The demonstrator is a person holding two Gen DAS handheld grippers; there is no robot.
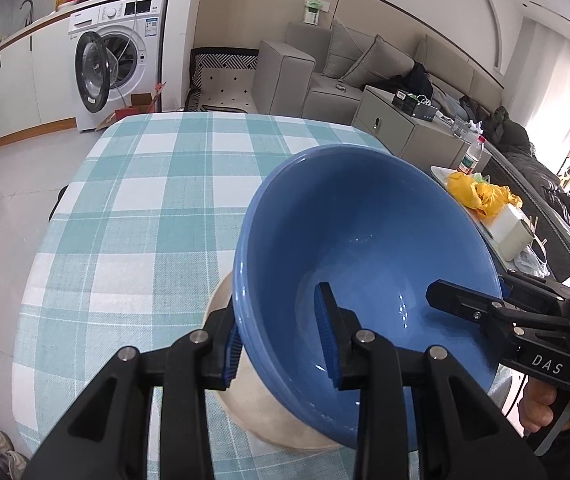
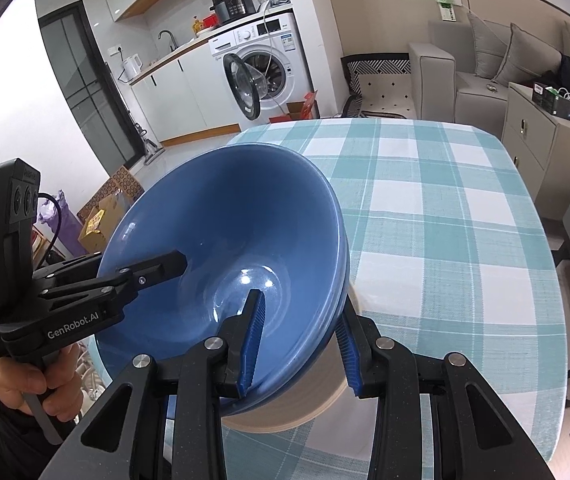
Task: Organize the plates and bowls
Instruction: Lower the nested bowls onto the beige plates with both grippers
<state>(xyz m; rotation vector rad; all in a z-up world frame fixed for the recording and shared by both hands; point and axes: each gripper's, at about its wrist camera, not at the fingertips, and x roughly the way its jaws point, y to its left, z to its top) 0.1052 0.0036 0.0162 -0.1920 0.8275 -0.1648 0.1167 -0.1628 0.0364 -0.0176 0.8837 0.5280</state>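
A large blue bowl [image 1: 365, 248] is held tilted above the checked table, over a beige plate or bowl [image 1: 269, 420] that lies under it. My left gripper [image 1: 281, 344] straddles the bowl's left rim, one blue pad inside, one outside. My right gripper [image 1: 469, 300] reaches in from the right over the opposite rim. In the right wrist view the blue bowl [image 2: 225, 240] has my right gripper [image 2: 301, 340] clamped over its right rim, and the left gripper [image 2: 157, 270] holds the left rim. The beige dish [image 2: 305, 412] shows beneath.
The table with a teal checked cloth [image 1: 145, 208] stretches away ahead. A side table with a yellow bag [image 1: 481, 196] and a bottle stands to the right. A washing machine [image 1: 113, 64] and a grey sofa [image 1: 365, 68] are in the background.
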